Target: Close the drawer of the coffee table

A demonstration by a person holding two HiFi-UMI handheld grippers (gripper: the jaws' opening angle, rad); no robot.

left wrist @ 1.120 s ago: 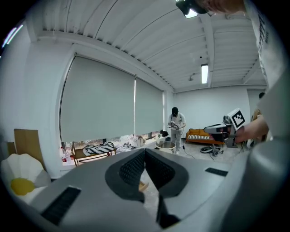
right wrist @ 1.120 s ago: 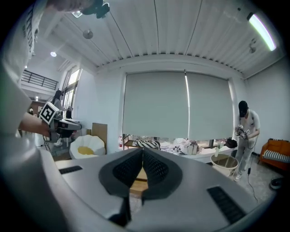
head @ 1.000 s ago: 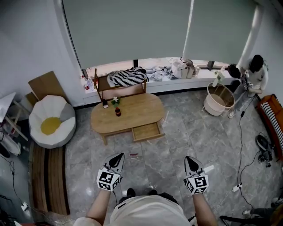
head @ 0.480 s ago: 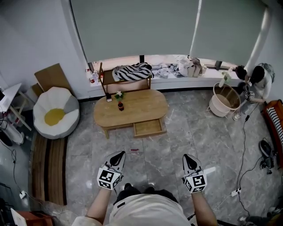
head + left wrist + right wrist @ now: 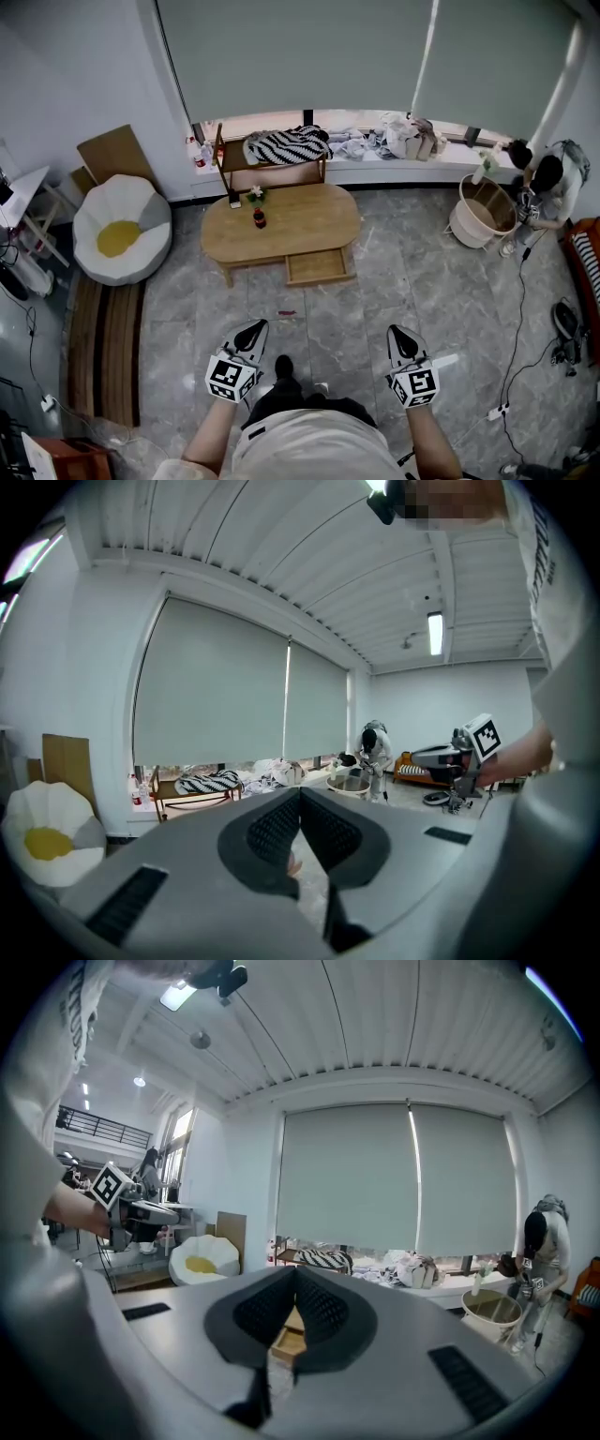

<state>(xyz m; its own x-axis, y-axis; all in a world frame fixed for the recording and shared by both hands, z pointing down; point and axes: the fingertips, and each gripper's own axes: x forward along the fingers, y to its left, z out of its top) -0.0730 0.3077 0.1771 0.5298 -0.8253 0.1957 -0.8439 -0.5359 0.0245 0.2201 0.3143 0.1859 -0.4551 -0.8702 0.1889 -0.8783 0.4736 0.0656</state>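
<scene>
The oval wooden coffee table (image 5: 298,223) stands across the room by the window. Its drawer (image 5: 319,267) is pulled out on the side facing me. A dark bottle (image 5: 260,218) and a small plant (image 5: 250,196) stand on top. My left gripper (image 5: 253,327) and right gripper (image 5: 400,332) are held out over the grey floor, well short of the table, both shut and empty. In the right gripper view the drawer (image 5: 285,1339) shows just below the shut right gripper (image 5: 296,1275). The left gripper (image 5: 300,793) is also shut in its own view.
A white and yellow egg-shaped cushion (image 5: 120,239) and a slatted bench (image 5: 103,352) lie at the left. A shelf with a striped cloth (image 5: 281,146) stands behind the table. At the right are a round basket (image 5: 483,216), a person (image 5: 548,180) and floor cables (image 5: 514,370). A small red item (image 5: 286,312) lies on the floor.
The room has drifted right in the head view and the table sits a little higher in the picture. Both grippers keep their place in front of me and stay shut.
</scene>
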